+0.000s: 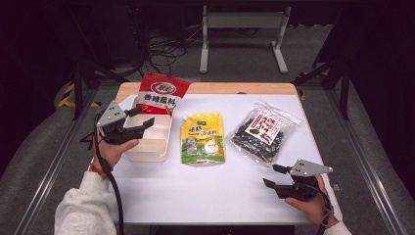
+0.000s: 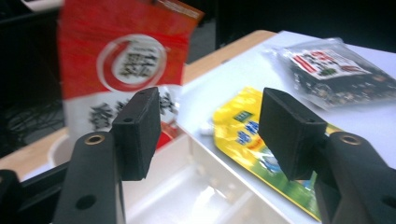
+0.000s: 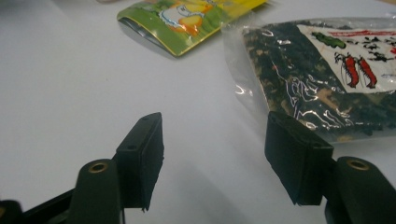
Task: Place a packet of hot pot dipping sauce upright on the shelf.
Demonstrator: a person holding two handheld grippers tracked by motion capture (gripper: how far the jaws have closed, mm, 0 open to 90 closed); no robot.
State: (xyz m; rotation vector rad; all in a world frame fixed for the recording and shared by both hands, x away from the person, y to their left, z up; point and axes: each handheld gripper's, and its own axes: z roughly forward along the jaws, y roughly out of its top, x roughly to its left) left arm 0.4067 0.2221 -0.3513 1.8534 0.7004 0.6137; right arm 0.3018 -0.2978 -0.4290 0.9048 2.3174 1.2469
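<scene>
A red and white bag (image 1: 161, 93) (image 2: 126, 60) stands upright in the far end of a white tray (image 1: 152, 152) (image 2: 205, 196) at the table's left. My left gripper (image 1: 144, 116) (image 2: 210, 135) hovers over the tray, open, with nothing between its jaws. A yellow and green pouch (image 1: 203, 139) (image 2: 243, 130) (image 3: 187, 18) lies flat in the middle. To the right lies a clear bag (image 1: 264, 129) (image 2: 336, 70) (image 3: 327, 84) of dark pieces with a red and white label. My right gripper (image 1: 270, 175) (image 3: 215, 158) sits low near the front right, open and empty, just short of the clear bag.
The white table top (image 1: 205, 196) has a wooden strip (image 1: 220, 88) along its far edge. A grey metal stand (image 1: 242, 34) and loose cables (image 1: 164, 49) sit on the floor beyond. Metal rails (image 1: 58, 156) run along both sides of the table.
</scene>
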